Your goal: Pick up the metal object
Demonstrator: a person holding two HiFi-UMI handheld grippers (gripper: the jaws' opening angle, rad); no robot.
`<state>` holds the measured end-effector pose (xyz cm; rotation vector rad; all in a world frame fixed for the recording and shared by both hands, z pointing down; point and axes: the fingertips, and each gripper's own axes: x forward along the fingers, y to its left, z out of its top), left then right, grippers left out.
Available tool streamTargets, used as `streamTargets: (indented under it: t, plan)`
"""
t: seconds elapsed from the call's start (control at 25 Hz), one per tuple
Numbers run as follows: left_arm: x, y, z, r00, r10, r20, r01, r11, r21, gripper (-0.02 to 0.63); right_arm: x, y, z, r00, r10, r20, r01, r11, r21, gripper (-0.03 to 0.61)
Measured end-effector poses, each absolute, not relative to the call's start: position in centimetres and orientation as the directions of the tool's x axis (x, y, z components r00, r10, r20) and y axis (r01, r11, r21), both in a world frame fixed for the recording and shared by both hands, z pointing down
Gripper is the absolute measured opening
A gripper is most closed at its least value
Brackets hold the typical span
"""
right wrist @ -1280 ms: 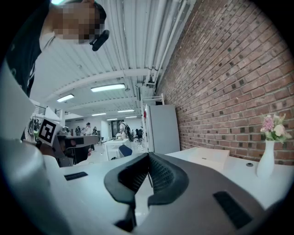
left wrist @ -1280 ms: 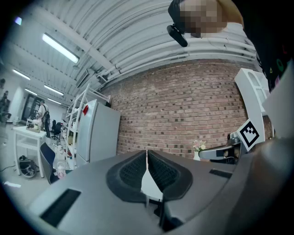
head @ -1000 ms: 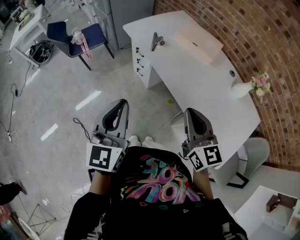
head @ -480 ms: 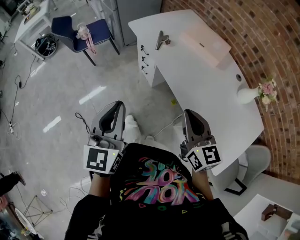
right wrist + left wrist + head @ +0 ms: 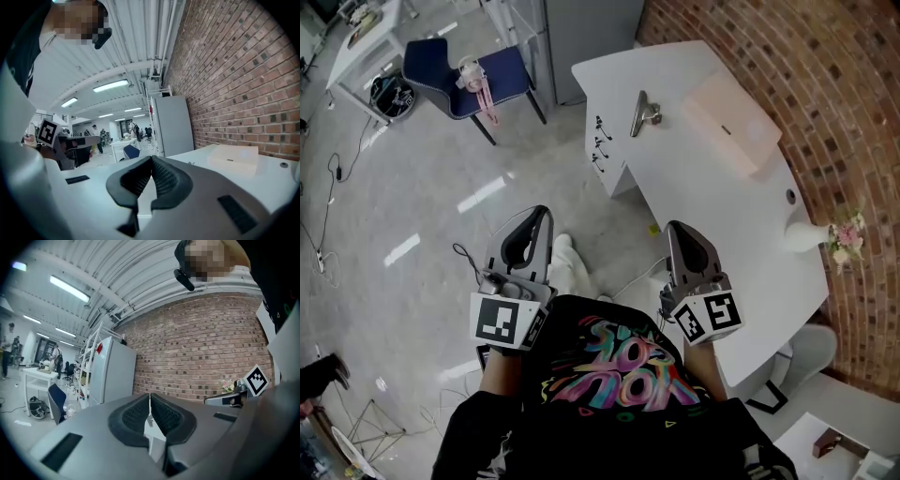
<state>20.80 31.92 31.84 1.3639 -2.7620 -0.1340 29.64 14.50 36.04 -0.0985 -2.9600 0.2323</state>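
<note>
Well ahead of the jaws, the metal object [image 5: 643,113] lies on the counter [image 5: 712,202]. The left gripper [image 5: 546,212] and right gripper [image 5: 674,228] both have their jaws together, holding nothing.

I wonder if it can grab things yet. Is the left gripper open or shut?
Shut. The left gripper has its two dark fingers touching at the tips in its own view, with nothing between them.

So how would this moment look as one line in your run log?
left gripper: jaws shut, empty | right gripper: jaws shut, empty | metal object: on white desk, untouched
</note>
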Motion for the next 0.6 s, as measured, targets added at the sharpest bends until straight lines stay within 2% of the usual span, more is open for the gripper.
streamTargets:
  t: [0.16, 0.32, 0.6]
  plan:
    - [13.8, 31.7, 31.0, -0.597, -0.803, 0.008, -0.798, 0.594, 0.099, 0.032, 22.9, 14.5, 35.5, -0.985, 0.062, 0.159, 0.036, 0.987, -0.157, 0.018]
    - [7.5, 31.2, 31.6, -0.563, -0.824, 0.065, -0.817, 0.567, 0.103, 0.032, 17.0, 13.7, 34.7, -0.989, 0.009, 0.149, -0.014, 0.987, -0.158, 0.018]
    - [-0.1, 29.6, 32.4, -0.491, -0.869, 0.060, -0.862, 0.494, 0.111, 0.032, 11.7, 12.7, 36.0, -0.980, -0.101, 0.174, -0.131, 0.977, -0.170, 0.018]
